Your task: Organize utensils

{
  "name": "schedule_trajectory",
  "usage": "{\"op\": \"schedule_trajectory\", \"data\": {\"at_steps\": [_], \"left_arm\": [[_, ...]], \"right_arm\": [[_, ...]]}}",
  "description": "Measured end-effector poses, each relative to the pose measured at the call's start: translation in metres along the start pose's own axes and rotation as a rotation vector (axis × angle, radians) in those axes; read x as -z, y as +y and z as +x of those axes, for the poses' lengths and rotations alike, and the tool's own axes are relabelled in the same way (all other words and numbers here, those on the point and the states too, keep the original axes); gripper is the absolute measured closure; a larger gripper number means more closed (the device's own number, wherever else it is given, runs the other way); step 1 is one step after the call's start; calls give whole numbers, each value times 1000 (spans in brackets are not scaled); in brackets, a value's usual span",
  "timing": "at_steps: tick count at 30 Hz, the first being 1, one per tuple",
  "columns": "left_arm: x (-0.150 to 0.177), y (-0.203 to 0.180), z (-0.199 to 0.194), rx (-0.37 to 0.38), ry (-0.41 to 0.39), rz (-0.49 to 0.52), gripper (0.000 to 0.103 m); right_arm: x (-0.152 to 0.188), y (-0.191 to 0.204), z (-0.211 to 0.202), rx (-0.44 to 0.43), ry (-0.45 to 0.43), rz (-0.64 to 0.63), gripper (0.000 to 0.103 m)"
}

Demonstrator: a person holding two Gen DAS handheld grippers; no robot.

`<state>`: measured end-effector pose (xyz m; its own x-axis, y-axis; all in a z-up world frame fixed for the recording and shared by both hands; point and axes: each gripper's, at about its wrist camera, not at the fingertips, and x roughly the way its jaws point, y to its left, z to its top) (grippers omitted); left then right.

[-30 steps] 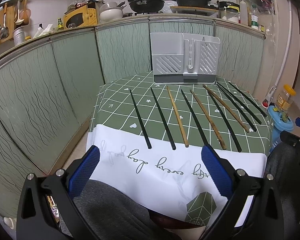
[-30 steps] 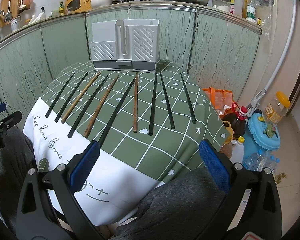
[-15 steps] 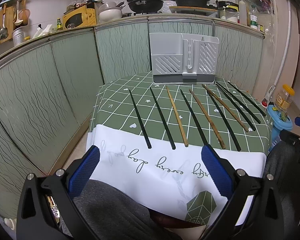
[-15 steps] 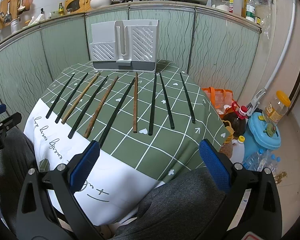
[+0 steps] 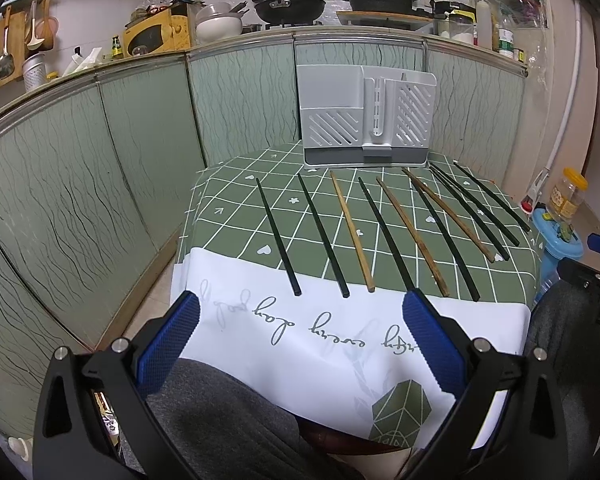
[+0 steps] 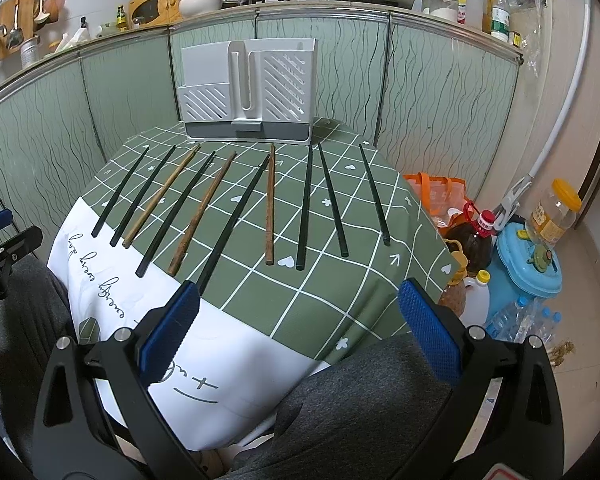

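Several chopsticks lie side by side on the green checked tablecloth (image 5: 236, 216), black ones (image 5: 278, 236) mixed with brown wooden ones (image 5: 352, 232). The same row shows in the right wrist view, black (image 6: 304, 208) and wooden (image 6: 270, 204). A grey-white slotted utensil holder (image 5: 366, 116) (image 6: 248, 92) stands upright at the table's far edge. My left gripper (image 5: 300, 316) is open and empty, held low near the table's front edge. My right gripper (image 6: 298, 304) is open and empty too, on the near right side of the table.
Green cabinet panels (image 5: 100, 168) curve round behind the table. On the floor to the right stand a blue container (image 6: 528, 264), an oil bottle (image 6: 472, 240), water bottles and an orange bag (image 6: 436, 196). A person's grey-clad legs (image 6: 360, 400) sit below both grippers.
Both views have shifted very slightly; the chopsticks and holder lie where they were, and both grippers stay open.
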<state>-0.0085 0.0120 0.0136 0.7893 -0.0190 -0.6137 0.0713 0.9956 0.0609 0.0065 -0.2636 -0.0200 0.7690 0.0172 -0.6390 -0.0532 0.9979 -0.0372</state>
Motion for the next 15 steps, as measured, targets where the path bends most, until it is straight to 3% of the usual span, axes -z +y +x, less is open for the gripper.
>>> {"op": "schedule_trajectory", "data": {"at_steps": [15], "left_arm": [[-9, 5, 6, 30, 6, -2, 4]], "right_arm": [[-6, -17, 5, -34, 29, 29, 8]]}}
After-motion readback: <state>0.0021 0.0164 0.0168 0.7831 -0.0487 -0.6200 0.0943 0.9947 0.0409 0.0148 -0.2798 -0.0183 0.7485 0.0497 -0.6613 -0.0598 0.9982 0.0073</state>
